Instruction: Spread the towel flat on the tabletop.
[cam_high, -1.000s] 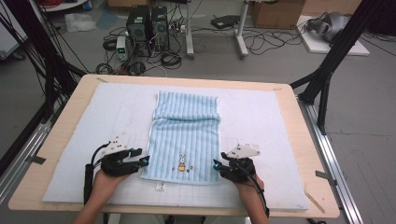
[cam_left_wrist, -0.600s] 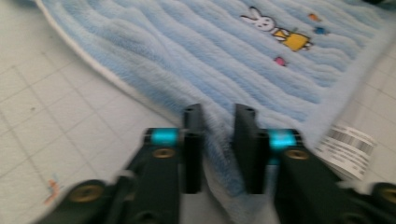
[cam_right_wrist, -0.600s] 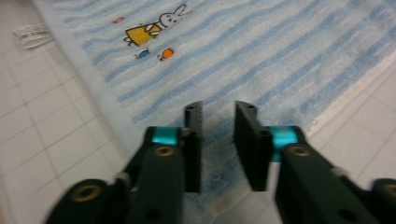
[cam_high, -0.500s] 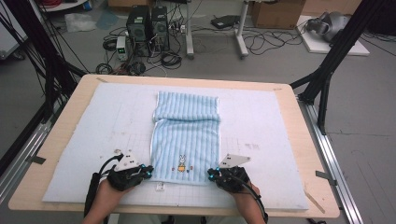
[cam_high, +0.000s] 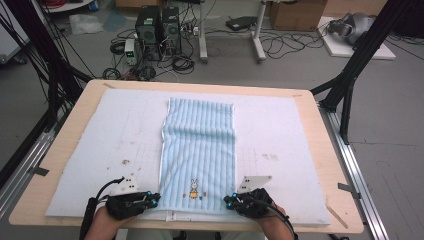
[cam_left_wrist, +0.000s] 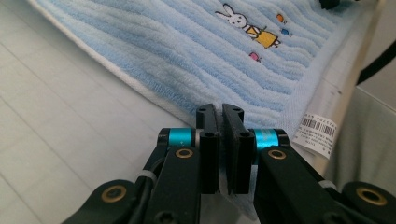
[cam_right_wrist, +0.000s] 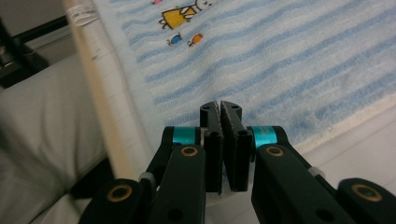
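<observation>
A light-blue striped towel (cam_high: 199, 160) lies flat down the middle of the white mat (cam_high: 90, 150) on the table (cam_high: 330, 165), its rabbit picture (cam_high: 193, 188) near the person's edge. The left gripper (cam_high: 156, 200) is clamped on the towel's near left corner, the right gripper (cam_high: 227, 201) on its near right corner; both sets of jaws have just closed with cloth between them. A barcode tag (cam_left_wrist: 317, 128) hangs at the hem.

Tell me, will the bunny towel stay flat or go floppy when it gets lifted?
Probably floppy: the towel is soft ribbed cloth, already wrinkled across its far part. Likely light, since the left gripper and right gripper pinch just its near corners. Its fuzzy weave shouldn't slip easily.
</observation>
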